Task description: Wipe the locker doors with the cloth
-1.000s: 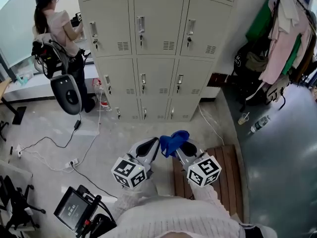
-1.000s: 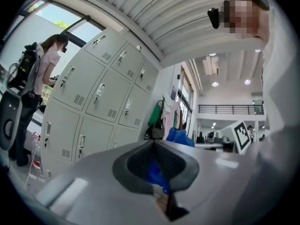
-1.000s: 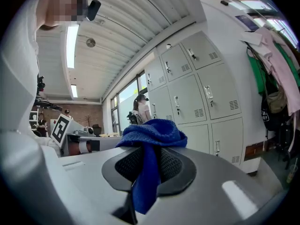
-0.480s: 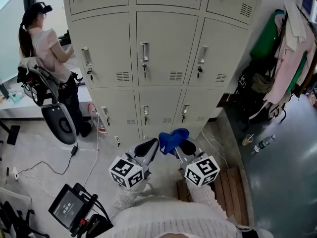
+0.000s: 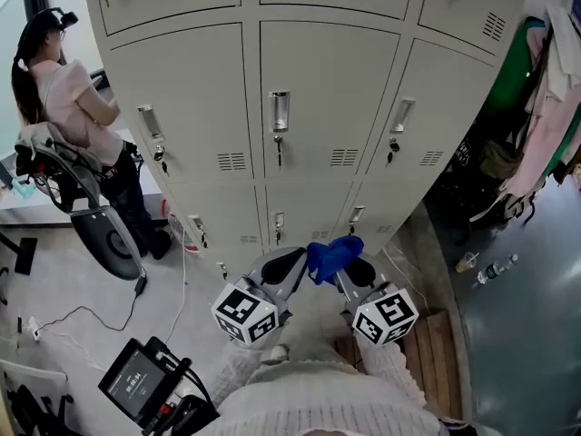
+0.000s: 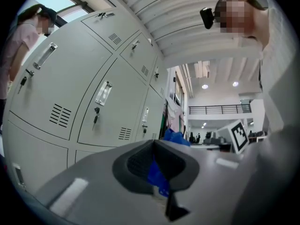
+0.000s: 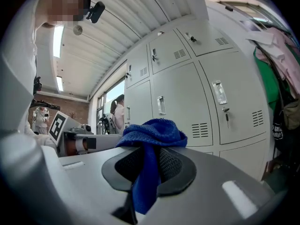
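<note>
Jutting from right gripper (image 7: 149, 167) (clamped): cloth (image 7: 152, 134).

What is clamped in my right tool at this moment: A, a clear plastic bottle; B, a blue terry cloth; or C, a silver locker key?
B: the blue terry cloth sits pinched between the two dark pads of the right tool and drapes over them, in front of the grey metal lockers.

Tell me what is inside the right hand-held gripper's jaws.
A blue cloth clamped there, bunched above the pads and hanging below. The pinched part is covered by them.
</note>
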### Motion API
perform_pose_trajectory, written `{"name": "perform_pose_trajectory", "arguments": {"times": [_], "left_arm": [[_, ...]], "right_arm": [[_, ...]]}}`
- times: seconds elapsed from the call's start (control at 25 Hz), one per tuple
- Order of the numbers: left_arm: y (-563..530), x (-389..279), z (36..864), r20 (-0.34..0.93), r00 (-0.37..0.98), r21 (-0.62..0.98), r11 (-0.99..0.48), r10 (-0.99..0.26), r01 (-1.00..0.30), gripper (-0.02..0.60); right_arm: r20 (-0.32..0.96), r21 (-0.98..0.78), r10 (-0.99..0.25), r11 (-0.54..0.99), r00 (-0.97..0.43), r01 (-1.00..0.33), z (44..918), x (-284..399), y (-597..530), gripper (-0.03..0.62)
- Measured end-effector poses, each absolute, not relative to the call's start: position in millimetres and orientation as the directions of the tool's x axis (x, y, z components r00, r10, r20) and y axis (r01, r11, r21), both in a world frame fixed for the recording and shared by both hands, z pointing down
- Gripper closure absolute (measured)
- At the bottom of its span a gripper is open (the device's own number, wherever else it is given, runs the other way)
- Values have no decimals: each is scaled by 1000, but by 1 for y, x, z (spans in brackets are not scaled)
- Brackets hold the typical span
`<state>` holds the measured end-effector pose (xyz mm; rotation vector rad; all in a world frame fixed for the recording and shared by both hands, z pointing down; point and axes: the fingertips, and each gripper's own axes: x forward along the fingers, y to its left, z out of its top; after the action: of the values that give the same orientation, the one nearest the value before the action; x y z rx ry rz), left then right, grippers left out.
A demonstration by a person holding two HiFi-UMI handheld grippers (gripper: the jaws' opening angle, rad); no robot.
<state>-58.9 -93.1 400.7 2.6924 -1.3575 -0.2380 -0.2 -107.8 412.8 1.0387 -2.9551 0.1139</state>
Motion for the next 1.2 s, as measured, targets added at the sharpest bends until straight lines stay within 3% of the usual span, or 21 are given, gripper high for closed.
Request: {"name": "perform_pose_trajectory", "arguments": {"times": [0.92, 1.2], "left_arm": [[-183, -94, 380, -85, 501, 156, -508, -861, -847, 575], [-210, -125, 312, -154, 476, 24, -484, -866, -875, 575]], "right_arm": [[-9, -12, -483, 875, -875, -483, 373, -47, -203, 539], [-91, 265, -478, 834, -874, -484, 273, -94, -230, 539]]}}
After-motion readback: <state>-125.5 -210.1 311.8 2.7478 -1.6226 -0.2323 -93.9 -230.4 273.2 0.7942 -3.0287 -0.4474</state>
